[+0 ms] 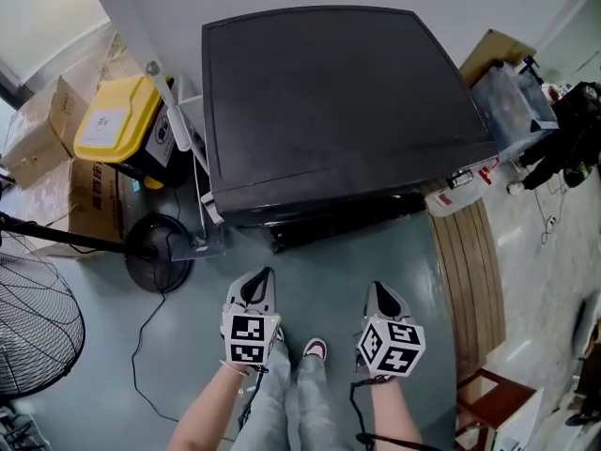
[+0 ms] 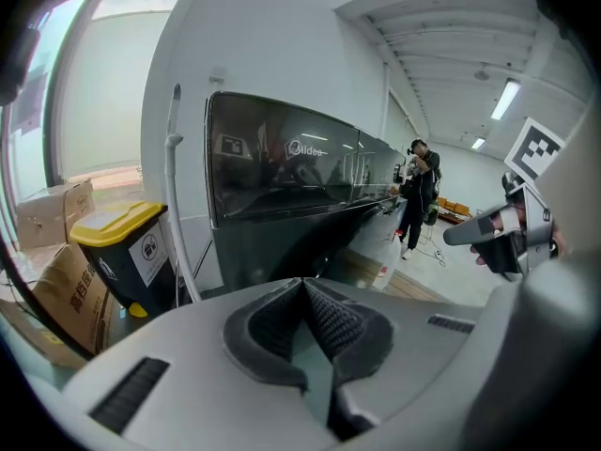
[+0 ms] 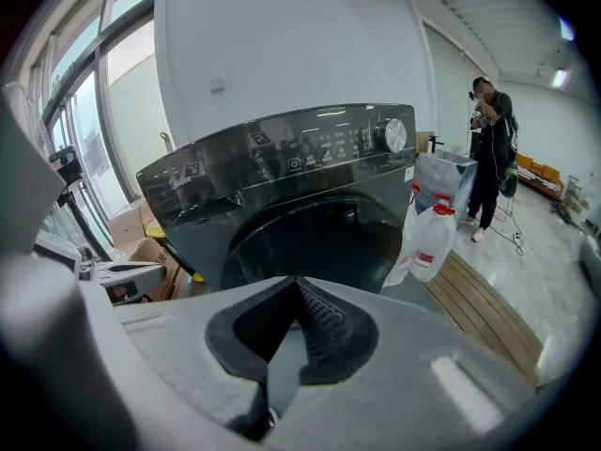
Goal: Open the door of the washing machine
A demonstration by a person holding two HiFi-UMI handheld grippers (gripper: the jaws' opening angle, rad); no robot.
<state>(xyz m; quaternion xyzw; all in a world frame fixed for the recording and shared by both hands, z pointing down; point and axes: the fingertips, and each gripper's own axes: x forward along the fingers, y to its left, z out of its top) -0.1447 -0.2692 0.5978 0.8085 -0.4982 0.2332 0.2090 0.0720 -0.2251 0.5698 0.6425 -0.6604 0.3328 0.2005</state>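
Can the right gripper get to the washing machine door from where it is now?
Probably yes: the right gripper faces the round door with nothing between, though its jaws are shut.

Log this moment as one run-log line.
washing machine door: closed, untouched | left gripper: shut, empty | right gripper: shut, empty

Washing machine (image 2: 282,177): one legible brand mark (image 2: 308,148), "Midea", in pale letters on the dark front panel near its upper edge, as seen in the left gripper view.

Control panel (image 3: 310,153): a row of pale icons and captions beside the dial, too small to read.

Yellow-lidded bin (image 2: 122,242): white label (image 2: 147,249) on its front with a dark pictogram, no readable words.

Cardboard box (image 1: 94,195): dark print on its side, illegible.

White container (image 3: 434,228): red labels, print unreadable.
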